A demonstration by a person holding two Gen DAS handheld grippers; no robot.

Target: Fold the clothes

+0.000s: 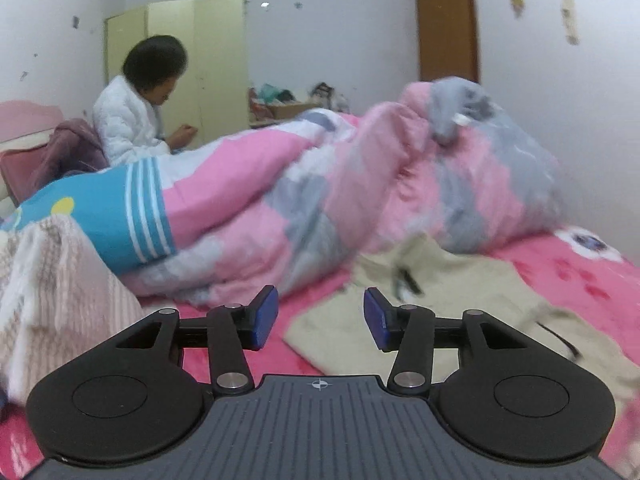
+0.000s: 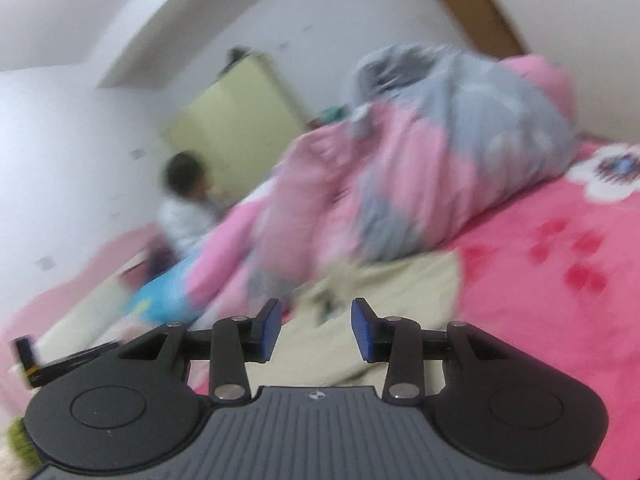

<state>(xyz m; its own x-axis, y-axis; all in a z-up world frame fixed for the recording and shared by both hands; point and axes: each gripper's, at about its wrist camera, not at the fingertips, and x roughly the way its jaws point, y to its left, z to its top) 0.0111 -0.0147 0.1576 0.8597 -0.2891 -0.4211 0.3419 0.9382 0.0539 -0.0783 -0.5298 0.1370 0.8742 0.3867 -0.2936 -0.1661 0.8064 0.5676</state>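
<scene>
I am looking down the left gripper (image 1: 320,316) and its blue pads are standing apart with nothing between them; the right gripper (image 2: 316,330) is showing the same — jaws apart, empty. Both are hanging above the bed, not touching any cloth.

Just beyond the fingertips, the beige garment (image 1: 460,300) is lying partly spread on the pink floral bedsheet (image 1: 580,276), with a dark patch near its upper middle that I cannot make out. In the right wrist view, which is blurred, the same beige garment (image 2: 400,280) is lying just past the pads. Behind it a bulky pink-and-grey quilt (image 1: 320,192) is heaped across the bed, touching or overlapping the garment's far edge, and a striped knit cloth (image 1: 52,280) is bunched at the left. Further back a person in a white padded jacket (image 1: 128,116) is sitting near a pale yellow wardrobe (image 1: 200,60).

I am judging the garment soft, light and limp — likely to sag and drag on the sheet. I would be pinching it at two edge points, such as corners of one hem, well clear of the quilt.
</scene>
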